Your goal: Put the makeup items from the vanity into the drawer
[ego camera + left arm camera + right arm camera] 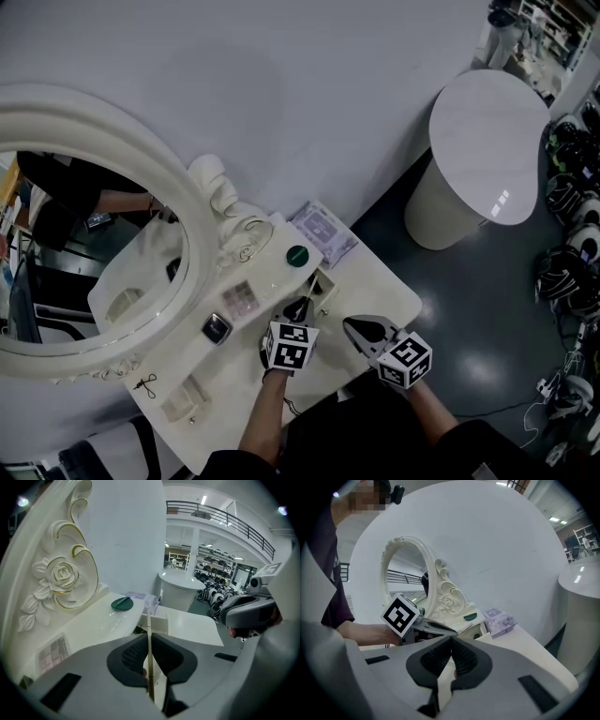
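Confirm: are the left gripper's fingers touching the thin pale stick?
Touching. In the left gripper view, both fingers clamp the thin pale stick, no gap.

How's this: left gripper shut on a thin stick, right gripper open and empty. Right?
Not quite. The right gripper is shut, not open, and empty, as the right gripper view shows. The left gripper is shut on the thin stick.

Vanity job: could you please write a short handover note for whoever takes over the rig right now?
Left gripper: shut on a slim stick, close to what looks like the open drawer.
Right gripper: shut, empty, beside it.
On the vanity top: green round compact, palette, dark compact.
Done: stick picked up; drawer contents not visible.
Left: put the stick in, then the other three.
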